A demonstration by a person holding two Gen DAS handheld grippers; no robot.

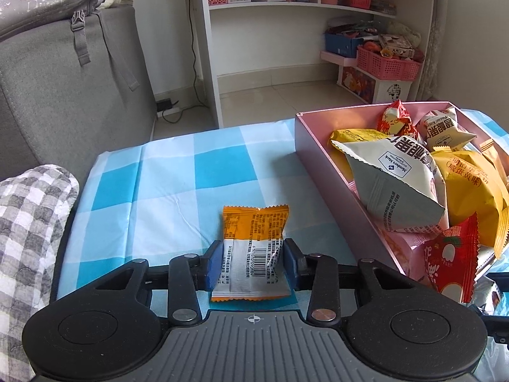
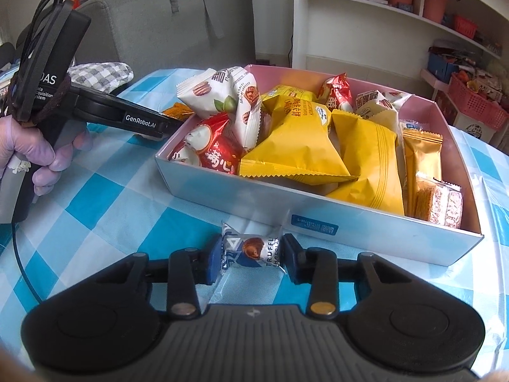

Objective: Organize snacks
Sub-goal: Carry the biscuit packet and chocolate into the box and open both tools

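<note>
Snacks [image 2: 305, 149] in box [image 2: 241, 191]; box on tablecloth [image 2: 95, 210].

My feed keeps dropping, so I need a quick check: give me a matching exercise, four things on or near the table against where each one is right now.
Things:
1. orange-and-white snack packet
2. truffle chocolate
3. big yellow bags
4. grey checked cushion

Places:
A. piled inside the pink box
B. between the right gripper fingers
C. at the left edge of the checked tablecloth
D. between the left gripper fingers

Pairs: 1-D, 2-B, 3-A, 4-C
</note>
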